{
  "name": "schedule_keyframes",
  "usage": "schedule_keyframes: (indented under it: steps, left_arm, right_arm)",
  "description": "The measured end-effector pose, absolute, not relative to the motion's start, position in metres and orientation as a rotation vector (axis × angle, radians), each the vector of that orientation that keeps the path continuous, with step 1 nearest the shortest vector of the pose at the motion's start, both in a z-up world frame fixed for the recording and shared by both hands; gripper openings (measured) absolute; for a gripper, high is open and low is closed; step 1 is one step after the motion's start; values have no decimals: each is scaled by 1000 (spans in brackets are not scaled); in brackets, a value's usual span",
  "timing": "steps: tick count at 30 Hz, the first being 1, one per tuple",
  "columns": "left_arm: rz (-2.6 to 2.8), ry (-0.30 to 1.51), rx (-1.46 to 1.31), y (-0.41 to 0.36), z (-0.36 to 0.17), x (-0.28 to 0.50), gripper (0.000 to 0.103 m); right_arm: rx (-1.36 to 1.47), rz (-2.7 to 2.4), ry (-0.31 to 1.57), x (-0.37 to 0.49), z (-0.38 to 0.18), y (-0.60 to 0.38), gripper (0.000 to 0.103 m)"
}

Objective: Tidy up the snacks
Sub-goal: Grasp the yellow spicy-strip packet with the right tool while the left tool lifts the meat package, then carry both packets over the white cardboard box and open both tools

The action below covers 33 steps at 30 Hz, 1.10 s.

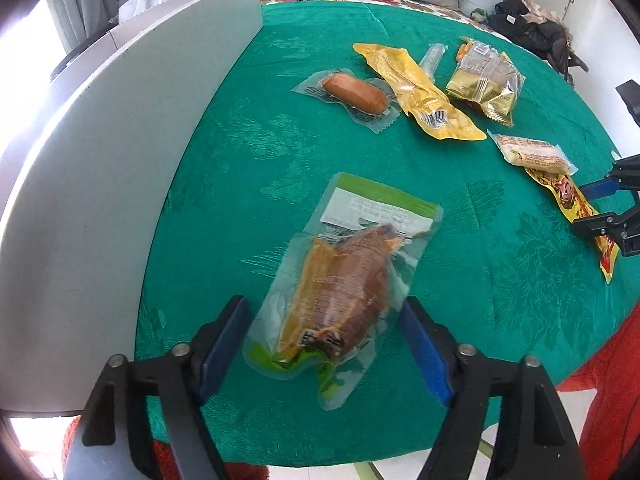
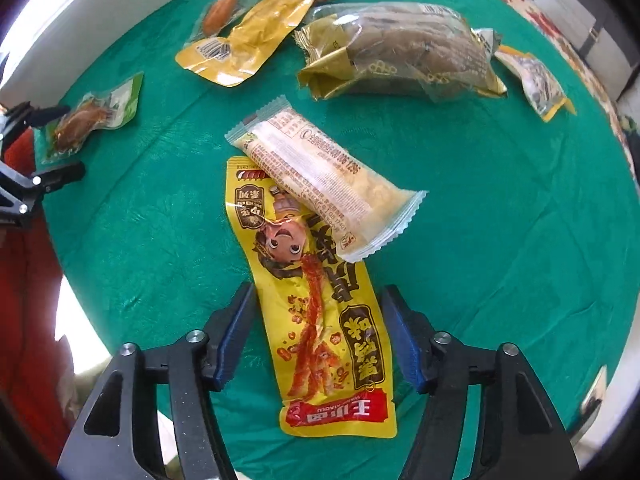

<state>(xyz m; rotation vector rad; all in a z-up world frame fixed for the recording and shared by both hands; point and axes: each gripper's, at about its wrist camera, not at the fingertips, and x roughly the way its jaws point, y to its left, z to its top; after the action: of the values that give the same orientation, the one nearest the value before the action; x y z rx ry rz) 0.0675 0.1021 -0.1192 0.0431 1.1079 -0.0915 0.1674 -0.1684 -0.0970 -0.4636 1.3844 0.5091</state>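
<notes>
A clear pouch (image 1: pixel 344 276) with a green top and brown meat inside lies flat on the green tablecloth (image 1: pixel 260 120). My left gripper (image 1: pixel 324 304) straddles its near end, blue pads beside both edges with a slim gap on the left, so it is open. The right wrist view shows that pouch (image 2: pixel 86 120) and the left gripper (image 2: pixel 60 142) at the far left. My right gripper (image 2: pixel 320 292) points down over a yellow cartoon-printed packet (image 2: pixel 320 320), pads on either side without squeezing it. A white wrapped bar (image 2: pixel 320 176) lies across the packet's far end.
A tall white board wall (image 1: pixel 120 160) stands along the table's left. Farther back lie a sausage pack (image 1: pixel 354 92), a plain yellow pouch (image 1: pixel 420 96) and a gold cake bag (image 1: pixel 484 80). A small yellow-edged packet (image 2: pixel 536 80) sits at the right. Red fabric (image 1: pixel 612 380) borders the near edge.
</notes>
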Motion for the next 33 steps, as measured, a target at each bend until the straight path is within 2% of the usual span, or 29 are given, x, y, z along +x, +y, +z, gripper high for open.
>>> schedule_keyframes:
  steps: [2,3,5,8,14,15,16,18,20,21,22,23,24,25,26,29,33]
  left_arm:
    - [-88,1105,28,106,-118,68,53]
    - [-85,1104,17,108,-118,69,52]
    - [-96,1102,-27,112,-117,71,49]
    - [-104,1097,-67,115,-116,73,46]
    - [-112,1089,-112,119,-113,69,44]
    - [-110,1094,-111,118,-114,70,44]
    - [-106,1096,-107,118,-115,70,44]
    - [-106,1094,-97,115,-115,71,47]
    - [-105,1093,-87,113,-115,70,54]
    - [-98,1092,-79,111,-116,70,55]
    - [-95,1087,-71,110,-116,71,60]
    - [-91,1086,-67,109,-116,72,67]
    - [-86,1085,-68,109,-117,74,69]
    - [-84,1084,-70,109,-118,75,69]
    - [-82,1077,-64,108,-118,75,64]
    - [-98,1065,-79,110,-116,74,29]
    - [-99,1063,-174,123,-114,73,28]
  right_arm:
    - [-468,506,1416,160,-96,-177,57]
    - [-432,516,1427,155,-93,-184,55]
    - [-296,532,1431,150,-83,-205,43]
    - [-154,524,1411,148,-71,-225,43]
    - [-156,496,1408,154,-84,-222,44]
    - [-190,474,1394,152,-86,-221,45]
    - [-226,460,1381,150,-92,-215,53]
    - [-247,459,1381,149,-90,-206,58]
    - [-249,460,1379,148,-94,-200,66]
    - [-267,456,1367,147,-96,-196,66]
    - [-292,453,1365,146,-100,-193,65]
    - [-341,440,1343,141,-105,-179,55]
    - [-367,436,1340,141,-106,-170,53]
    - [-356,439,1347,142,-106,-163,47]
    - [-341,442,1349,144,-106,-152,42]
    - [-287,463,1337,136,-86,-165,41]
    - [-96,517,1309,127,-62,-179,41]
